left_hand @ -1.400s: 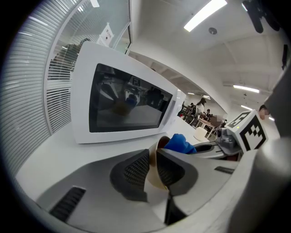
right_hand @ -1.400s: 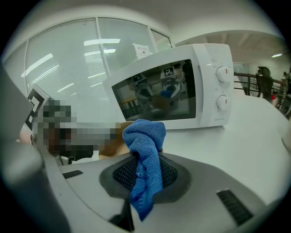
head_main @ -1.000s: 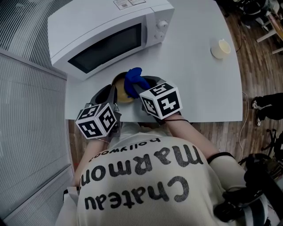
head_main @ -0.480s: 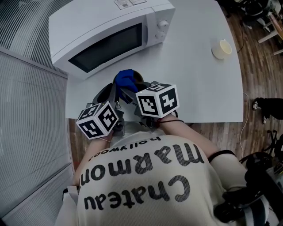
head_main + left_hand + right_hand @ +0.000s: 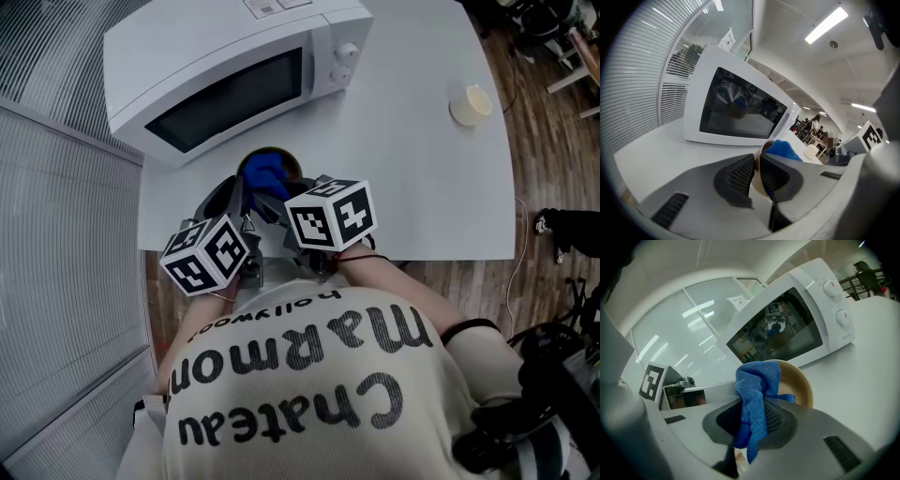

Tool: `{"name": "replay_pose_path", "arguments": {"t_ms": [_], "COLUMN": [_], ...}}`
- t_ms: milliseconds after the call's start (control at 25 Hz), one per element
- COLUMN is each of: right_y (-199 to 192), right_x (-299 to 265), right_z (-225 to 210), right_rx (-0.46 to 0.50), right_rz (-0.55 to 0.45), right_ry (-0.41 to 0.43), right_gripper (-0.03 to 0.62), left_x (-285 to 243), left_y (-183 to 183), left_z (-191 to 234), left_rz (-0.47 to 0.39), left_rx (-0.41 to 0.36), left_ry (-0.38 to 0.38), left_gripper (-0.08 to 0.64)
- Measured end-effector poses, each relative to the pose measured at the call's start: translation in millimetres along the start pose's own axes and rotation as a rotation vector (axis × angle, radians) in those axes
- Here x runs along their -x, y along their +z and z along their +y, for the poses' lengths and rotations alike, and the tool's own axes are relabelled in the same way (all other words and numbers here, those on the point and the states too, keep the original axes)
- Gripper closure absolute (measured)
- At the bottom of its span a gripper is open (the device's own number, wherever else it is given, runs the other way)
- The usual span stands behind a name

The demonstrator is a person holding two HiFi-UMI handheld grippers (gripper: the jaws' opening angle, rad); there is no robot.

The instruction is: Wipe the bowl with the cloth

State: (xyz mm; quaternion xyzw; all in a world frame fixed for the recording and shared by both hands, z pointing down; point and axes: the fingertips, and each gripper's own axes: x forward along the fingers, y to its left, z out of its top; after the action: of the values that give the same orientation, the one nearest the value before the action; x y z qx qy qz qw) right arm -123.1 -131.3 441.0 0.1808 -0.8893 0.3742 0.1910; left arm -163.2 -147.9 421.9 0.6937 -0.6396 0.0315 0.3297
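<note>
Clamping the tan bowl (image 5: 797, 385) by its rim in the left tool (image 5: 758, 163), jaws just closed further onto it, bowl tipped on edge just in front of the microwave (image 5: 225, 75) on the bench (image 5: 422, 178). Pinching the blue cloth (image 5: 757, 380) in the right tool (image 5: 757, 411), bunched against the bowl's inside.

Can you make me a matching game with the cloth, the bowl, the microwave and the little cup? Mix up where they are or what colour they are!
Things:
1. cloth
2. bowl
3. microwave
4. little cup

Clues:
A. stands alone near the right edge of the table
B. tan, rim pinched in the left tongs
C. white, door shut, behind the bowl
D. blue, pinched in the right tongs

Pairs: 1-D, 2-B, 3-C, 4-A.
The left tongs have just been closing on the bowl's rim.
</note>
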Motion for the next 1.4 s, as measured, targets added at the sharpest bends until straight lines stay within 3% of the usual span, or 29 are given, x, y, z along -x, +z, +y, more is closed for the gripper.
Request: {"name": "replay_pose_path", "arguments": {"t_ms": [320, 560, 1000, 1400], "right_y": [-11.3, -15.1, -13.8, -3.5], "right_x": [-2.3, -2.6, 4.0, 18.3], "right_z": [-3.0, -12.6, -27.6, -47.3], "right_rx": [0.015, 0.044, 0.121, 0.107], "right_rz": [0.019, 0.026, 0.030, -0.008], "right_ry": [0.001, -0.035, -0.109, -0.168], "right_gripper": [0.529, 0.529, 0.529, 0.529], "left_x": [1.5, 1.1, 2.9, 5.3], "left_y": [-2.8, -5.6, -5.8, -10.3], "left_z": [12.8, 17.4, 20.7, 24.8], "left_rz": [0.006, 0.017, 0.061, 0.098], "left_rx": [0.060, 0.064, -0.014, -0.058], "left_ry": [0.017, 0.008, -0.049, -0.079], "left_gripper": [0.522, 0.520, 0.520, 0.518]}}
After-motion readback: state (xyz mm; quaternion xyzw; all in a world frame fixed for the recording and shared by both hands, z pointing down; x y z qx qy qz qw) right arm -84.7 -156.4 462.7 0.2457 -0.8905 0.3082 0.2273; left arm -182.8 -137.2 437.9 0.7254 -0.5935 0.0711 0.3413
